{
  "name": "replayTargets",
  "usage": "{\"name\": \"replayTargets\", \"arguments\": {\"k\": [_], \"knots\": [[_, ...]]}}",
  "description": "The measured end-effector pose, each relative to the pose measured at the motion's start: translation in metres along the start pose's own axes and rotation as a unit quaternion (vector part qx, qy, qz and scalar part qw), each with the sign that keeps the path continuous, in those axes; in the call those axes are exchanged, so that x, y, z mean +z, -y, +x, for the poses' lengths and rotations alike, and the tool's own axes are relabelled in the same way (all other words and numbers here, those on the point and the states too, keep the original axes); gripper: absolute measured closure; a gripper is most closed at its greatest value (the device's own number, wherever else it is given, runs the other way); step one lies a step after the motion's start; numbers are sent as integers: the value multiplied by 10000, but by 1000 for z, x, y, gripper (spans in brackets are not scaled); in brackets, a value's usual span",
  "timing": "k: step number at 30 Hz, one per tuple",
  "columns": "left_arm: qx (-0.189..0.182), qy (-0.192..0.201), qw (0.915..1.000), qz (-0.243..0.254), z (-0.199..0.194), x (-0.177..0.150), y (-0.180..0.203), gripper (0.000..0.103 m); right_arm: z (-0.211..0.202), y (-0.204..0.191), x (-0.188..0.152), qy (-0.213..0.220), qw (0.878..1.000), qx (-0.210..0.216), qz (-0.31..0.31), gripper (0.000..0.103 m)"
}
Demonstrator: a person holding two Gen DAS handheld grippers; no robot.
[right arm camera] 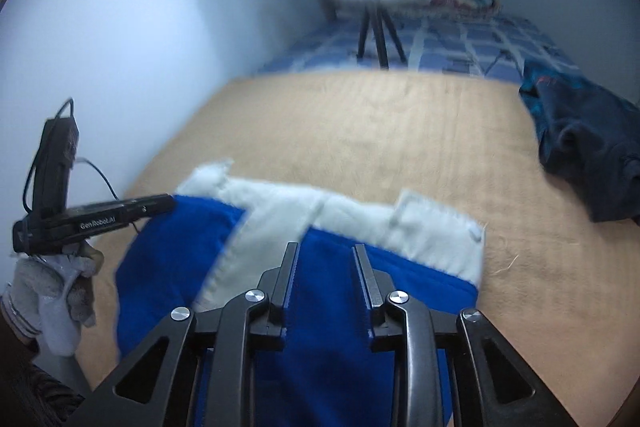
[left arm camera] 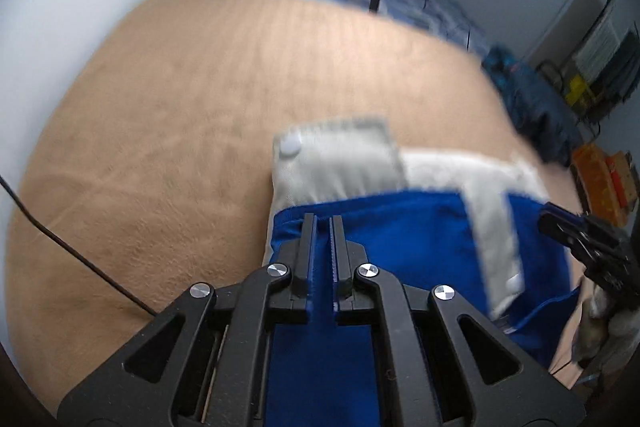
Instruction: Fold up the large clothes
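Note:
A blue garment with white fleece lining (left arm camera: 400, 227) lies folded on the tan blanket (left arm camera: 180, 127); it also shows in the right wrist view (right arm camera: 180, 259). My left gripper (left arm camera: 323, 223) is nearly shut, with blue cloth between its fingers at the garment's left edge. My right gripper (right arm camera: 326, 251) is open above the blue cloth, with cloth under its jaws. The right gripper shows at the right edge of the left wrist view (left arm camera: 580, 231). The left gripper, held by a gloved hand, shows at the left of the right wrist view (right arm camera: 152, 205).
A dark blue garment (right arm camera: 580, 155) lies at the blanket's right edge. A ring light on a tripod (right arm camera: 376, 27) stands on the blue checked bedding (right arm camera: 480, 43) beyond. White wall on the left. A black cable (left arm camera: 80, 259) crosses the blanket's left side.

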State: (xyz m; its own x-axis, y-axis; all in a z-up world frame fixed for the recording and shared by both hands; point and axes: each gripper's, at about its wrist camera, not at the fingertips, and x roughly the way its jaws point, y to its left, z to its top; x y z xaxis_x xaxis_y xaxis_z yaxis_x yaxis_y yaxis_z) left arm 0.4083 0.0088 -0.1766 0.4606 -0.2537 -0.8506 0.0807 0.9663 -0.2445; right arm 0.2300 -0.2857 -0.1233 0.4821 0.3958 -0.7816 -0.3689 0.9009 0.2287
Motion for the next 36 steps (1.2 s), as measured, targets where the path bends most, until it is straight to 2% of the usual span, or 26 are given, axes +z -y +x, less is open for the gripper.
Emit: {"name": "replayTargets", "arguments": {"k": [3,5,7,10,15,18,21,24,27,29,30,31,33,36], "knots": [[-91,-59,9999,113,18,-11,-6,99,32,17,-18,-557,9983,-130,98,82],[-85,-45,9999,123,16,-10,-6,99,41,32,-29,-498,9971,149,558,82],[-30,-27,9999,151,7,-9,-5,99,36,32,-25,-535,9962,143,668,83],[-29,228,9993,307,-25,-12,0,99,11,26,-23,-488,9973,84,548,79],[-529,553,9947,690,-78,-36,16,99,-56,13,-35,-11,9989,447,145,79],[-959,557,9910,744,-88,-47,27,99,-85,1,-50,152,9956,920,-91,80],[-1064,385,9883,1023,-80,-59,46,99,-85,-23,-62,30,9919,1174,-483,80],[-872,207,9860,1407,-64,-71,63,99,-62,-39,-67,-191,9929,873,-786,80],[-711,-11,9865,1473,-47,-78,66,99,-46,-32,-64,-235,9950,688,-688,82],[-655,-103,9870,1466,-38,-83,63,96,-25,-17,-65,-363,9973,1,-636,80],[-703,-149,9872,1424,-35,-83,60,96,-17,-9,-66,-480,9972,-152,-558,83],[-724,-187,9874,1395,-33,-85,58,95,-4,4,-73,-696,9971,-77,-306,83],[-766,-214,9872,1384,-34,-85,56,93,-4,14,-79,-589,9981,169,-15,83],[-779,-242,9872,1370,-42,-79,52,92,-13,13,-75,-590,9981,192,7,78]]}}
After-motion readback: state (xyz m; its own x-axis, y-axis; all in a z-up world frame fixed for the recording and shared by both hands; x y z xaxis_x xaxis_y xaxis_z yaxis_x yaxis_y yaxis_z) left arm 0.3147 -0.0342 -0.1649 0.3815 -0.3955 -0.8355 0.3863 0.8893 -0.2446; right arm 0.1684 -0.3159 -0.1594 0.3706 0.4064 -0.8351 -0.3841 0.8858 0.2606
